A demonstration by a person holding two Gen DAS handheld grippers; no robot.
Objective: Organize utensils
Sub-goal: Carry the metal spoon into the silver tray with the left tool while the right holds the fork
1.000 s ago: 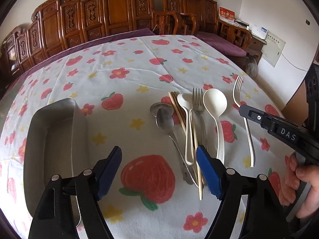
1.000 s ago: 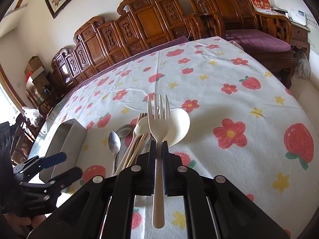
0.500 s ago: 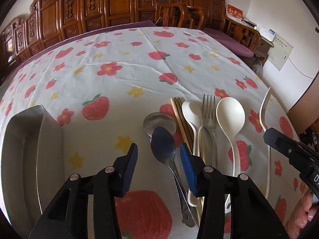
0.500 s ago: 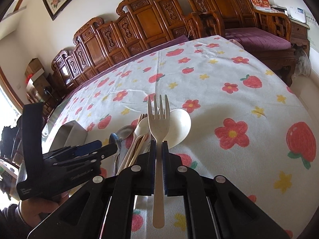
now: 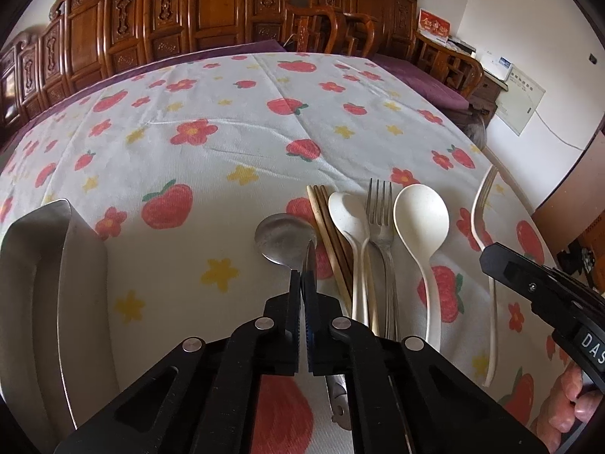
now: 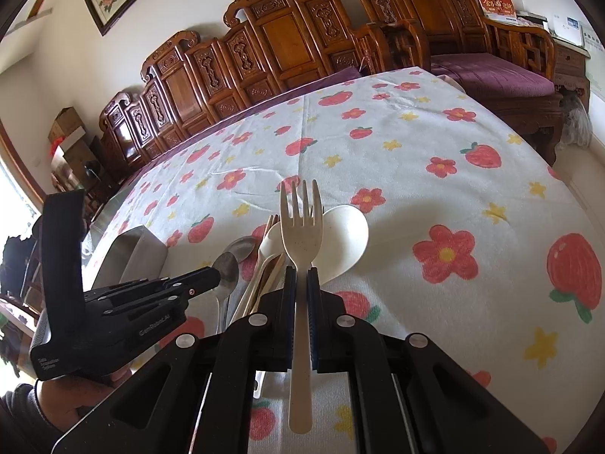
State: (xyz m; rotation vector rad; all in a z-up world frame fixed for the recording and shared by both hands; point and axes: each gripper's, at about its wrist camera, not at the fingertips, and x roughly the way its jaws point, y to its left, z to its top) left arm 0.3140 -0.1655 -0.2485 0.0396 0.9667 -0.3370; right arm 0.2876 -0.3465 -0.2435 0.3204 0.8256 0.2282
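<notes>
Nearest the lens, the right gripper (image 6: 301,280) pinches a cream fork (image 6: 301,223) by its handle, tines pointing far and held above the row of cutlery. To its left, the left gripper (image 5: 303,283) has its fingers (image 5: 294,295) pressed together on a steel spoon (image 6: 225,269), which shows edge-on between them, its bowl jutting past the tips. A second steel spoon (image 5: 284,239) lies just beyond on the strawberry-print cloth (image 5: 227,143) covering the worktop. Right of it, side by side: chopsticks (image 5: 328,232), a small white spoon (image 5: 349,219), a steel fork (image 5: 379,215) and a large white spoon (image 5: 421,219). A steel tray (image 5: 56,283) sits at the near left. A hand (image 5: 574,401) grips the right tool at the near right. Carved wooden chairs (image 5: 227,3) line the far wall.
</notes>
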